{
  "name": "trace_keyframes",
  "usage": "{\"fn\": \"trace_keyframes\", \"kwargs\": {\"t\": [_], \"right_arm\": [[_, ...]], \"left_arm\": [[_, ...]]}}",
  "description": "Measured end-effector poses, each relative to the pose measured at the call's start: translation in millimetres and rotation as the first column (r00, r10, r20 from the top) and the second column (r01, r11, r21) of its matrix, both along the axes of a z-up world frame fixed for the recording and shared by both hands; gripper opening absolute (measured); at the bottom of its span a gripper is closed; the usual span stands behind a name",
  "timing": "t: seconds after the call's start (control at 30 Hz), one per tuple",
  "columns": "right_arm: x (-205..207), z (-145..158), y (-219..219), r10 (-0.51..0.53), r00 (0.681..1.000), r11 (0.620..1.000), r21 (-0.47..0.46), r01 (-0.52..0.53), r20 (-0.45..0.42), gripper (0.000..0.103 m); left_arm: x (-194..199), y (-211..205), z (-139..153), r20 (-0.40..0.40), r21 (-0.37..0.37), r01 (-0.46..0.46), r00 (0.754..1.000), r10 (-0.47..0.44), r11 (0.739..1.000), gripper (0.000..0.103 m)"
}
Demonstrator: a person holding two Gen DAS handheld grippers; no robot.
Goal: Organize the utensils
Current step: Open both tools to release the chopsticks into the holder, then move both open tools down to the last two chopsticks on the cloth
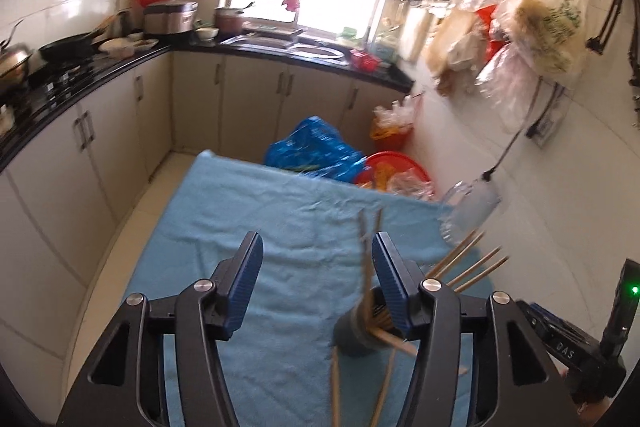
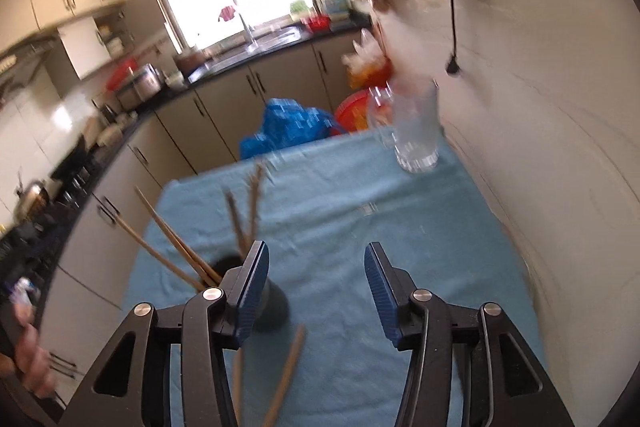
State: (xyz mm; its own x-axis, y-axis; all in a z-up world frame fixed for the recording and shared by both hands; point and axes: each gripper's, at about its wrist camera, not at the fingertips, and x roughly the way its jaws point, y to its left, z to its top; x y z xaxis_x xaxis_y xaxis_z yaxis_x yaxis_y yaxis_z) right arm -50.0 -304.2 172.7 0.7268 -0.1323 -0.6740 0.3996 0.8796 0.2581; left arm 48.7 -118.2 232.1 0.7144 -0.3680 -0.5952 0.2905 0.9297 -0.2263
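1. The left gripper (image 1: 318,259) has its jaws spread wide with nothing between them; it hangs above the blue cloth (image 1: 248,211) that covers the table
2. The right gripper (image 2: 316,269) is likewise spread and holds nothing
3. The dark cup (image 1: 356,335) stands on the cloth just beside the inner face of the left gripper's right finger, low in that view; in the right wrist view the same cup (image 2: 272,303) sits against the right gripper's left finger, so it lies between the two tools
4. Several chopsticks already stand in the cup, leaning outward in different directions (image 2: 168,243)
5. The loose chopsticks (image 2: 286,371) lie flat on the cloth on the near side of the cup, their long axis running roughly toward and away from the camera, below and slightly left of the right gripper's gap
6. Judging by this, the right gripper looks nearer to them; it would need to draw back and drop, jaws straddling across the stick rather than along it
7. A clear glass (image 2: 416,131) stands at the far right of the cloth, well apart from the cup
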Motion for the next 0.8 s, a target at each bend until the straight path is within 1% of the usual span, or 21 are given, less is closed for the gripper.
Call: {"fn": "trace_keyframes", "kwargs": {"t": [0.13,0.17,0.23,0.27,0.4,0.5,0.57,0.63,0.67,0.73,0.8], "right_arm": [[-11,-37,1,0.015,0.997,0.999,0.049,-0.011,-0.080,0.054],[-14,-47,3,0.024,0.994,0.998,0.068,-0.017,-0.105,0.054],[-18,-65,6,0.042,0.989,0.994,0.103,-0.028,-0.140,0.054],[-20,-75,9,0.056,0.986,0.991,0.128,-0.036,-0.160,0.054],[-21,-102,19,0.096,0.974,0.978,0.204,-0.053,-0.207,0.053],[-19,-116,27,0.111,0.965,0.972,0.228,-0.056,-0.237,0.053],[-16,-125,31,0.125,0.960,0.961,0.272,-0.054,-0.251,0.053],[-13,-134,30,0.107,0.956,0.955,0.297,-0.023,-0.272,0.053],[-10,-140,30,0.113,0.955,0.943,0.332,-0.016,-0.275,0.052],[-4,-149,34,0.135,0.948,0.926,0.376,-0.018,-0.287,0.045],[2,-154,40,0.153,0.942,0.926,0.377,-0.031,-0.298,0.036]], "left_arm": [[-16,13,-37,-0.073,0.052,-0.047,0.996,0.051,0.998,0.057],[-20,16,-52,-0.110,0.072,-0.059,0.992,0.066,0.996,0.057],[-30,21,-76,-0.176,0.089,-0.058,0.982,0.073,0.994,0.057],[-35,22,-91,-0.218,0.102,-0.056,0.973,0.077,0.993,0.057],[-55,25,-125,-0.290,0.120,-0.061,0.952,0.094,0.991,0.057],[-68,22,-139,-0.313,0.155,-0.024,0.947,0.073,0.988,0.057],[-72,20,-143,-0.320,0.179,0.003,0.946,0.055,0.984,0.058],[-76,21,-145,-0.332,0.187,0.030,0.943,0.034,0.982,0.059],[-77,21,-145,-0.333,0.190,0.037,0.942,0.029,0.981,0.059],[-79,22,-146,-0.328,0.204,0.048,0.944,0.023,0.978,0.059],[-79,27,-148,-0.322,0.220,0.052,0.947,0.022,0.974,0.059]]}}
